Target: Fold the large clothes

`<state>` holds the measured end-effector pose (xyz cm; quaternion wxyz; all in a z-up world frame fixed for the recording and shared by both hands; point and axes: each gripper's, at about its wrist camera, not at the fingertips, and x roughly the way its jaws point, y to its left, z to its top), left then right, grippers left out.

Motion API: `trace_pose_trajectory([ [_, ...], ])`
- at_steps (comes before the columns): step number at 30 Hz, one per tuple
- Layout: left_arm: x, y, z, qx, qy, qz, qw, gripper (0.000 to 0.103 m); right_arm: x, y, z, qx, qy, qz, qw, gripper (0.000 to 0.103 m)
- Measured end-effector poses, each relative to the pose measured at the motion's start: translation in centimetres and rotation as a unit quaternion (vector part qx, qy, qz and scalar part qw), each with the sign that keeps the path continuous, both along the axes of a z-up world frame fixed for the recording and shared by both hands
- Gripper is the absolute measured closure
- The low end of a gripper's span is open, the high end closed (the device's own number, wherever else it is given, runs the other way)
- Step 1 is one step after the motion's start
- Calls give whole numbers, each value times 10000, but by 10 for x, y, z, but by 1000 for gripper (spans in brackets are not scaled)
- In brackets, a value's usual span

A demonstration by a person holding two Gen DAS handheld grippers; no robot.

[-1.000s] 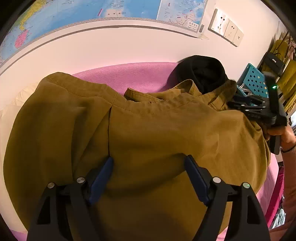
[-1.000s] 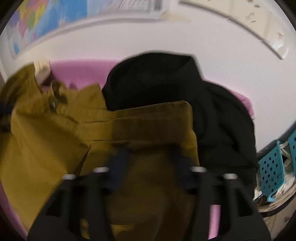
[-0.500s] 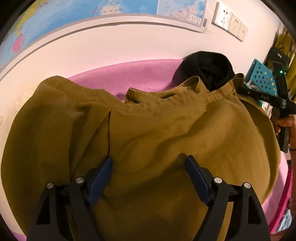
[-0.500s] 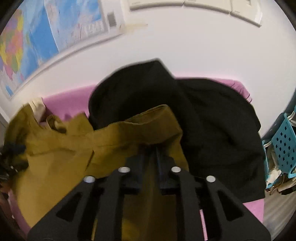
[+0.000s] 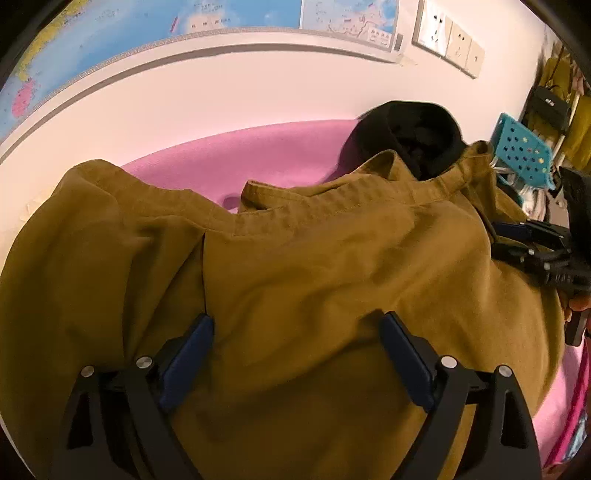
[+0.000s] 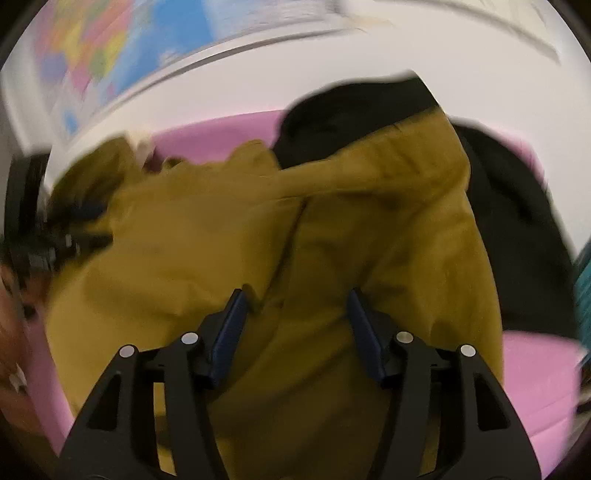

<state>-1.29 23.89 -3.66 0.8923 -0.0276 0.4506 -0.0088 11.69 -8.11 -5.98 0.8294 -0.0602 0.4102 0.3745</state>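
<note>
On the pink bench (image 5: 280,147), the mustard shirt (image 5: 314,266) is spread, its far right collar overlapping a black garment (image 5: 413,125). The right gripper (image 6: 293,306) has just let it go, fingers opening; the left gripper (image 5: 295,332) is opening wide, gripping nothing. The next fold can be started.

A plain white wall (image 5: 229,96) stands at the back. A big colourful paper map (image 5: 147,26) hangs high on it. White plastic wall sockets (image 5: 448,38) sit beside the map. A soft pink cloth-covered surface (image 5: 236,162) lies below the wall.
</note>
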Motion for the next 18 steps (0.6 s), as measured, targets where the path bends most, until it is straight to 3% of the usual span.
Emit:
trace_pose_trajectory([
  [2, -11, -2, 9, 106, -166, 25, 9998, 21, -6, -6, 9, -11, -173, -193, 9997, 46],
  [6, -71, 9, 40, -67, -958, -79, 9953, 19, -33, -43, 35, 716, -272, -178, 9969, 40],
  [9, -119, 33, 48, -227, -1234, 356, 9915, 15, -64, -92, 41, 1136, -336, -516, 9916, 34],
  [14, -171, 67, 29, -450, -1048, 1149, 9868, 11, -92, -159, 20, 1627, 115, -1237, 9788, 27],
  [18, -172, 74, 9, -704, -771, 1247, 9867, 11, -105, -176, -6, 1811, 543, -1321, 9730, 23],
])
